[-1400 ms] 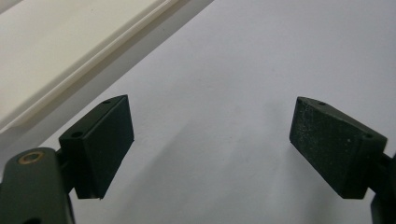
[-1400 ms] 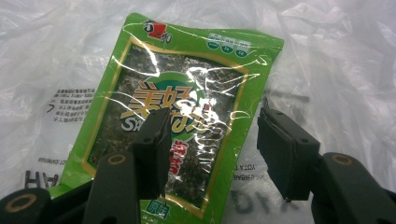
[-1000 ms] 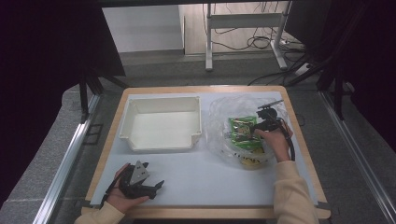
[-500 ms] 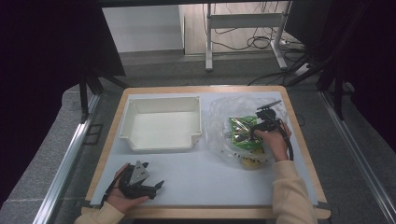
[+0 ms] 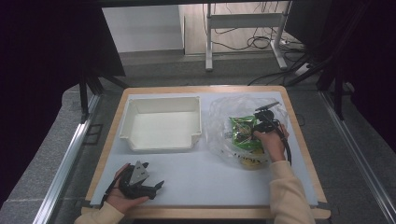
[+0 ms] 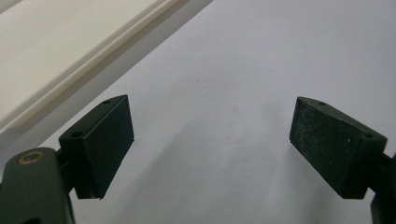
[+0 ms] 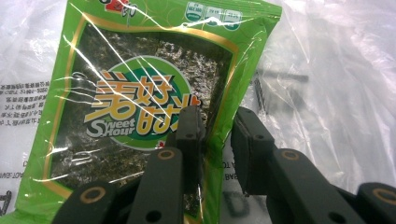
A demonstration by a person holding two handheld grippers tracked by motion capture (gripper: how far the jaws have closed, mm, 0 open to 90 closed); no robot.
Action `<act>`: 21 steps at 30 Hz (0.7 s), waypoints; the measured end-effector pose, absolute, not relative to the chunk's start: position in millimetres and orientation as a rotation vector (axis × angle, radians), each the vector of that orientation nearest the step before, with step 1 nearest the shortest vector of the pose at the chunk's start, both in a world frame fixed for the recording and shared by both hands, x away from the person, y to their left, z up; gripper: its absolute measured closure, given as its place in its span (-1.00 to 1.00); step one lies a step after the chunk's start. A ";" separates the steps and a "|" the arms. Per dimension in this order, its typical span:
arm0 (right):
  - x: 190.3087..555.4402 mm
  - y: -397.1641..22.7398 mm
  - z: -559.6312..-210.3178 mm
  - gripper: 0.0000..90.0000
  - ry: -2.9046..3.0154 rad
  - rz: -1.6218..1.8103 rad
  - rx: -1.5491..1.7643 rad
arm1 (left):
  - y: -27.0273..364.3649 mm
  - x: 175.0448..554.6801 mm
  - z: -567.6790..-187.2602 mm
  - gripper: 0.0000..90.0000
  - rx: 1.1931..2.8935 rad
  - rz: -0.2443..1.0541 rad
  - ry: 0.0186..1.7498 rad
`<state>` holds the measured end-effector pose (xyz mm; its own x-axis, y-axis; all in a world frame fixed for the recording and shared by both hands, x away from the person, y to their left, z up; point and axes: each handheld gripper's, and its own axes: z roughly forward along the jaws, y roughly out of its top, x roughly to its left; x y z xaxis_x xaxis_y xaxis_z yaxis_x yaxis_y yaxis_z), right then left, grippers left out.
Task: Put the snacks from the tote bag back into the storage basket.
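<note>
Right gripper has just been closing; its jaws now straddle the right edge of the green seaweed packet, probably to pull it out of the clear plastic bag, right of centre in the high view. Can't confirm the pads are pinching. Right hand angles toward the frame's top. Left gripper rests lower left, jaws apart and empty, by the white tray.

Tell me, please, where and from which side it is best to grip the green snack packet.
Grip the green snack packet at its thin side edge, where the right gripper straddles it. It lies flat under clear plastic, so only a flat seam fits between the jaws.
</note>
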<state>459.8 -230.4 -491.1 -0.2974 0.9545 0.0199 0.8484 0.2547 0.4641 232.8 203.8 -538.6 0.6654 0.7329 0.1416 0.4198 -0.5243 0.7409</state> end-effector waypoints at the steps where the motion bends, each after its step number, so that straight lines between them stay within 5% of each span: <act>1: 459.6 -230.1 -491.2 0.68 2.263 0.573 1.675 | 203.8 232.7 -538.5 -0.70 2.189 0.583 0.886; 21: 457.7 -226.6 -491.0 0.93 2.228 0.540 1.664 | 203.4 231.9 -538.7 -0.70 2.184 0.572 0.883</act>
